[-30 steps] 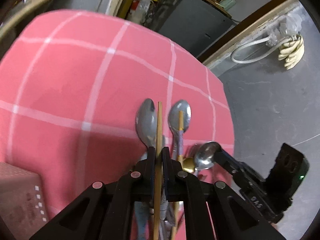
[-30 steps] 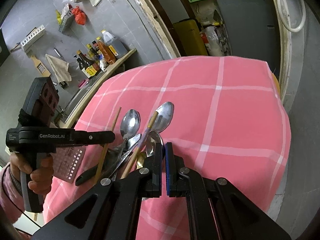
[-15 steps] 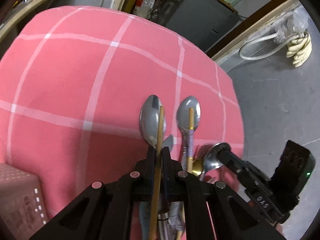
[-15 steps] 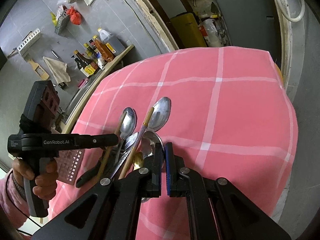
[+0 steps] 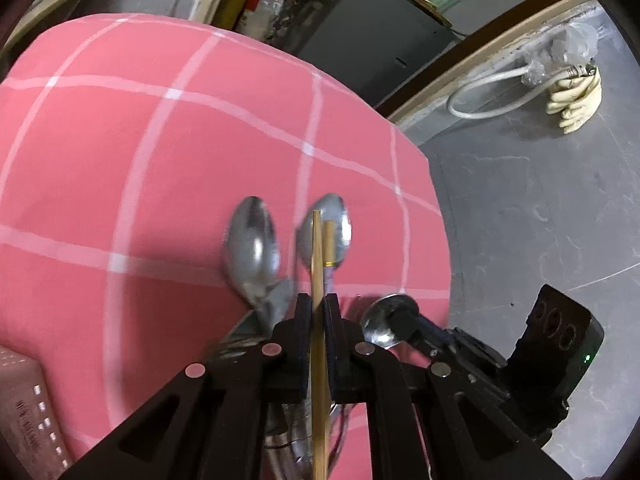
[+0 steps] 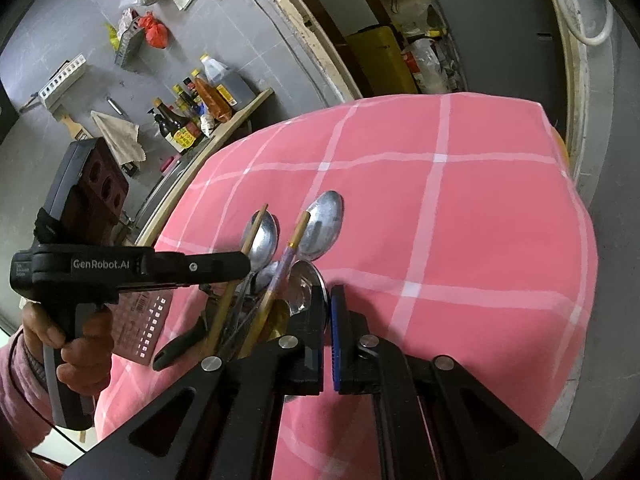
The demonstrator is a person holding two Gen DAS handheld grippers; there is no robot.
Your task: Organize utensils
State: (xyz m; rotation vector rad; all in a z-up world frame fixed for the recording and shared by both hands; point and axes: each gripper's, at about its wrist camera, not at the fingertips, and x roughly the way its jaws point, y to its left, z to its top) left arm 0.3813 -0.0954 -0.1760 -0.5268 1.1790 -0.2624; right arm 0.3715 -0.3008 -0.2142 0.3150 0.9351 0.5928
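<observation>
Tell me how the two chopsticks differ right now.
The plain chopstick is clamped between the jaws of the left tool; the banded chopstick is held by neither tool and lies in the pile of cutlery. The plain chopstick is bare pale wood along its visible length; the banded chopstick has a gold ring and a purplish patterned shaft below it. Both are slim sticks pointing roughly the same way, towards the spoon bowls.

**Utensil count**

Three shiny steel spoon bowls (image 6: 261,240), (image 6: 323,226), (image 6: 306,288) in plain sight, plus part of a fourth (image 6: 266,274) between them. Two chopsticks: one plain pale wooden chopstick (image 6: 240,276), one gold-banded chopstick with a lilac shaft (image 6: 288,256). One black plastic handle (image 6: 180,346). One pink perforated plastic basket (image 6: 138,320). Two black handheld grippers (image 5: 318,312), (image 6: 327,320). One bench under a pink checked cloth (image 6: 460,220).
</observation>
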